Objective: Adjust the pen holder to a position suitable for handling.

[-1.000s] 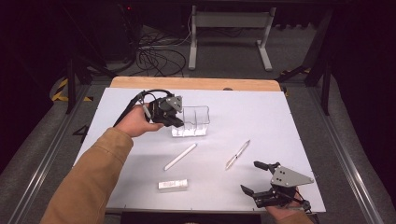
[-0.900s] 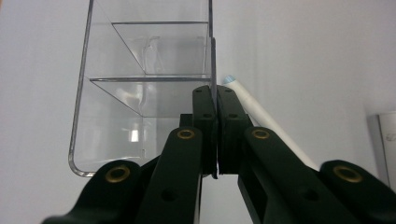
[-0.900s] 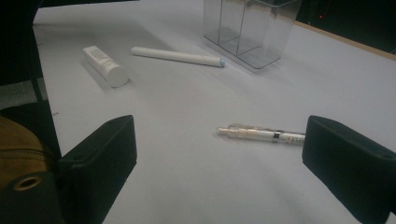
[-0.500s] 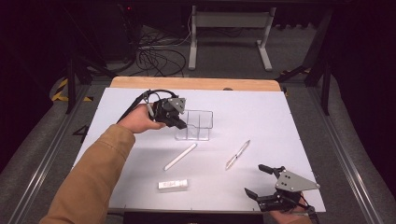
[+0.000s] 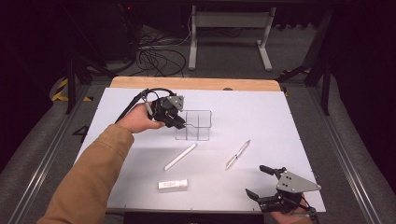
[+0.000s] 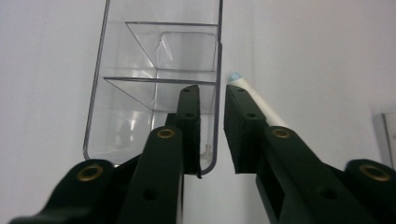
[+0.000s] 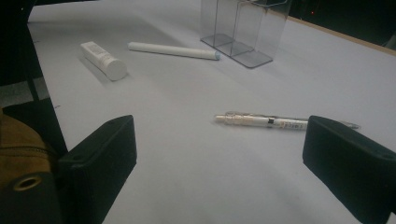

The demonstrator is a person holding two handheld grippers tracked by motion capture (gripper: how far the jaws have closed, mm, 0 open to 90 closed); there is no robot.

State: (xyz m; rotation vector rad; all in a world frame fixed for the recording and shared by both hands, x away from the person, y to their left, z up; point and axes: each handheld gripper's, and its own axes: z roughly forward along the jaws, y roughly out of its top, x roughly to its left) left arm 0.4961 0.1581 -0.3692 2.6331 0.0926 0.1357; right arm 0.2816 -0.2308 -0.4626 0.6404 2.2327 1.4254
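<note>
Working at the clear acrylic organizer [image 5: 194, 126], upright on the white table [image 5: 280, 121] left of centre, open tops up so that pens can drop in. Straddling its near side wall with the left gripper [image 5: 182, 122]: one jaw inside the end compartment, the other outside, the thin wall between them. Have just been opening, these jaws, and now stand only a little apart. In the left gripper view [image 6: 210, 91], a sliver of daylight beside the wall [image 6: 159, 46], so probably no longer pinching it, though hard to be sure at the inner pad. Reads as a release once the organizer stood squarely.

Lying flat and loose in front of it, well apart from one another: a white marker [image 5: 180, 156], a clear pen [image 5: 237, 154] and a short white tube [image 5: 173, 185], likely waiting to be loaded.

Holding the right gripper [image 5: 257, 181] low at the near right corner, jaws spread wide and empty. Pointed along the table in its own view [image 7: 219, 154], with the clear pen [image 7: 271, 122] framed crosswise ahead, not yet touched; apparently lined up for that pick.
</note>
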